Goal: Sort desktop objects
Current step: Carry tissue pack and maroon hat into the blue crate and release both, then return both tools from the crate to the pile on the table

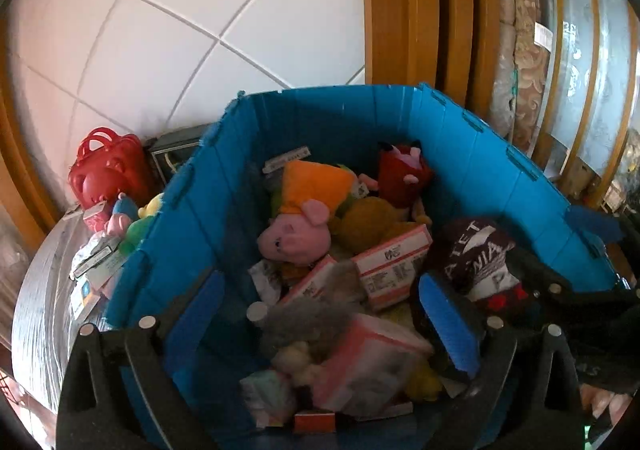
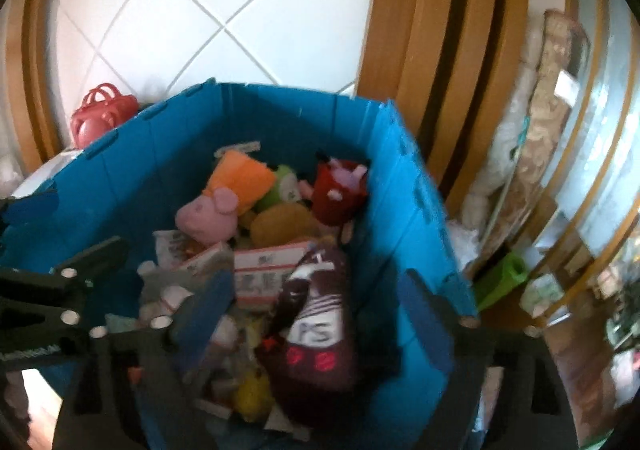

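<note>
Right wrist view: right gripper [image 2: 316, 310] over blue bin [image 2: 400, 186], jaws wide, pads clear of the maroon plush [image 2: 320, 334] lying between them inside the bin. Left gripper [image 1: 328, 318] jaws wide, holding nothing, over boxes [image 1: 394, 264] and pig plush [image 1: 296, 236].

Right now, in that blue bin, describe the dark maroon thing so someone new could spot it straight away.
Start at the blue bin against the tiled wall. Inside it, on the side nearest the wooden door frame, the maroon plush lies on top of the pile, just in front of a white box with red edging. It alone is dark with white lettering; its neighbours are pink, orange and yellow.
</note>
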